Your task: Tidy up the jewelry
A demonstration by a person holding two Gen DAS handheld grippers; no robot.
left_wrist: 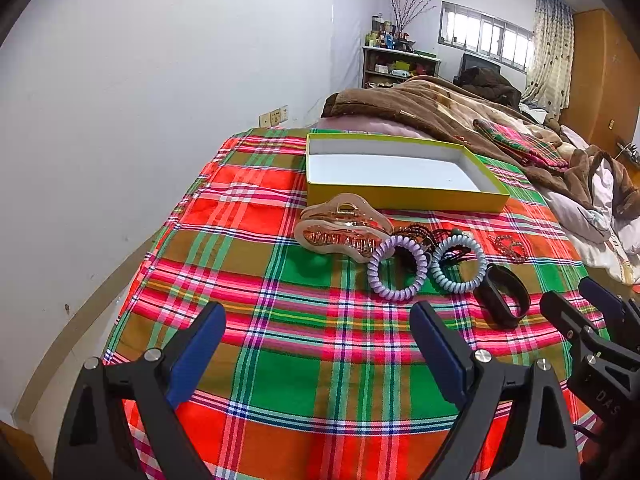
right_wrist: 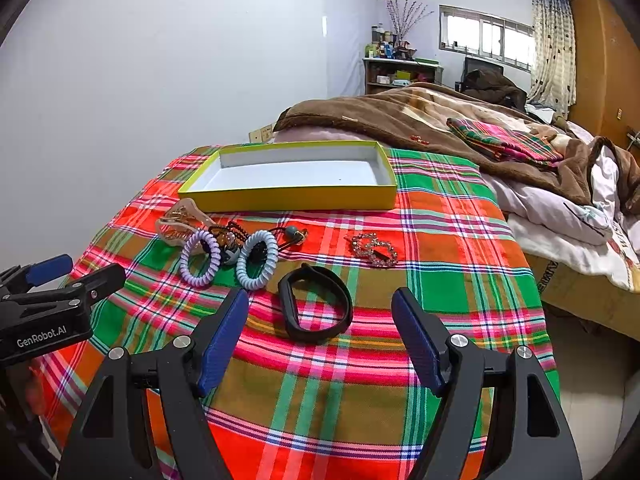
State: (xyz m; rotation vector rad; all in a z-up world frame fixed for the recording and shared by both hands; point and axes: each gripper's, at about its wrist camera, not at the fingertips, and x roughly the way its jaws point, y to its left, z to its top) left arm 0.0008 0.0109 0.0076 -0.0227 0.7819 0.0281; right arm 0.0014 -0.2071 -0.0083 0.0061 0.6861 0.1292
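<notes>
A shallow yellow box (left_wrist: 404, 196) (right_wrist: 292, 200) with a white inside lies empty on the plaid cloth. In front of it lie a pink hair claw (left_wrist: 344, 228) (right_wrist: 180, 220), a purple coil hair tie (left_wrist: 396, 268) (right_wrist: 200, 258), a light-blue coil hair tie (left_wrist: 460, 264) (right_wrist: 258, 260), dark bead strings and elastics (right_wrist: 232, 236), a black wristband (left_wrist: 504, 300) (right_wrist: 314, 308) and a rhinestone hair clip (left_wrist: 510, 246) (right_wrist: 374, 250). My left gripper (left_wrist: 318, 324) is open, short of the coil ties. My right gripper (right_wrist: 320, 314) is open, straddling the wristband from the near side.
The plaid cloth (right_wrist: 360, 380) covers a table against the white wall. A bed with a brown blanket (right_wrist: 440, 120) and a folded plaid cloth (right_wrist: 504, 140) lies behind and right. The right gripper shows at the left view's right edge (left_wrist: 592, 328).
</notes>
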